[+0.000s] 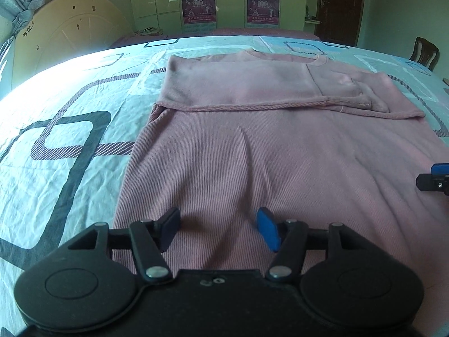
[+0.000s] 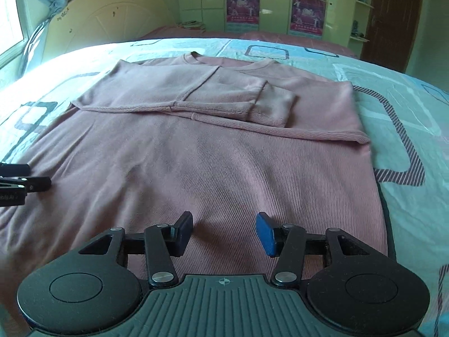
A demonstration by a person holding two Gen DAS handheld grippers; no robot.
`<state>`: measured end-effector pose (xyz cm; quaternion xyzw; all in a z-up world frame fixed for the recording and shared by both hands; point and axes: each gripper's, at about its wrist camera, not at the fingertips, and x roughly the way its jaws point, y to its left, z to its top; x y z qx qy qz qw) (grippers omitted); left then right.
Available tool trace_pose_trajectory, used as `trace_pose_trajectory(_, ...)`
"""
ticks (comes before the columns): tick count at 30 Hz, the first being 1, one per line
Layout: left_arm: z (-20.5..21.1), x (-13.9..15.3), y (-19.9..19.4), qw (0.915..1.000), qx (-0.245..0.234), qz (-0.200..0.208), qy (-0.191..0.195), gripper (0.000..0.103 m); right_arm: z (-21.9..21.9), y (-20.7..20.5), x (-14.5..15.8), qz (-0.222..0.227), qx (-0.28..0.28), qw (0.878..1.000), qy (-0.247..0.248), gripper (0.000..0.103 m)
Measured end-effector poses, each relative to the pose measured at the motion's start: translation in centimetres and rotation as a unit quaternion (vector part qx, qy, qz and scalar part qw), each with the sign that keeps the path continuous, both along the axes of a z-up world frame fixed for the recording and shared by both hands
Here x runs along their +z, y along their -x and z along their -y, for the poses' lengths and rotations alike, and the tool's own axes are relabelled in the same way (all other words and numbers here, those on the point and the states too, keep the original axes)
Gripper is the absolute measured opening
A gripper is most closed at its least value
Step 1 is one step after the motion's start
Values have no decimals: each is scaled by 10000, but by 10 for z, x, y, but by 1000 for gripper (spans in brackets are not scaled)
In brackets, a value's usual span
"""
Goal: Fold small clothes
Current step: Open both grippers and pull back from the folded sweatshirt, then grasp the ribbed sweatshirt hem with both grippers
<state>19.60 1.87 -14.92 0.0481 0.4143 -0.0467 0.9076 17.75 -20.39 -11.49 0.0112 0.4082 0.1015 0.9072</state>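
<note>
A pink ribbed long-sleeve top lies flat on the bed, neckline at the far end, both sleeves folded across the chest. It also shows in the right wrist view, where the sleeve cuff lies on top. My left gripper is open and empty, low over the near hem on the left half. My right gripper is open and empty over the near hem on the right half. Each gripper's tip shows at the edge of the other's view.
The bed has a light blue sheet with dark square patterns. A cream headboard stands at the left, wardrobes with posters behind, a dark door and a wooden chair at the right.
</note>
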Motion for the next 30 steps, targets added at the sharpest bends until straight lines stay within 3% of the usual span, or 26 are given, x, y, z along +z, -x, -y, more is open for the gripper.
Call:
trace_pose_trajectory(5, 3, 8, 30, 9993, -273, 23, 244, 62, -32, 31, 9, 76, 141, 9999, -6, 51)
trace_pose_trajectory(9, 2, 3, 48, 9992, -356, -95, 175, 63, -42, 51, -1, -106, 29, 9998, 154, 51)
trace_pose_trajectory(16, -14, 3, 66, 9989, -350, -245, 207, 66, -20, 86, -4, -180, -444, 9985, 259, 51)
trace_pose_trajectory(24, -37, 22, 84, 9994, -210, 32, 287, 67, 12, 118, 15, 15, -1029, 9939, 390, 51)
trace_pose_trajectory(30, -67, 23, 98, 9990, 46, -59, 436, 67, 35, 134, 14, -60, -1425, 9892, 331, 51)
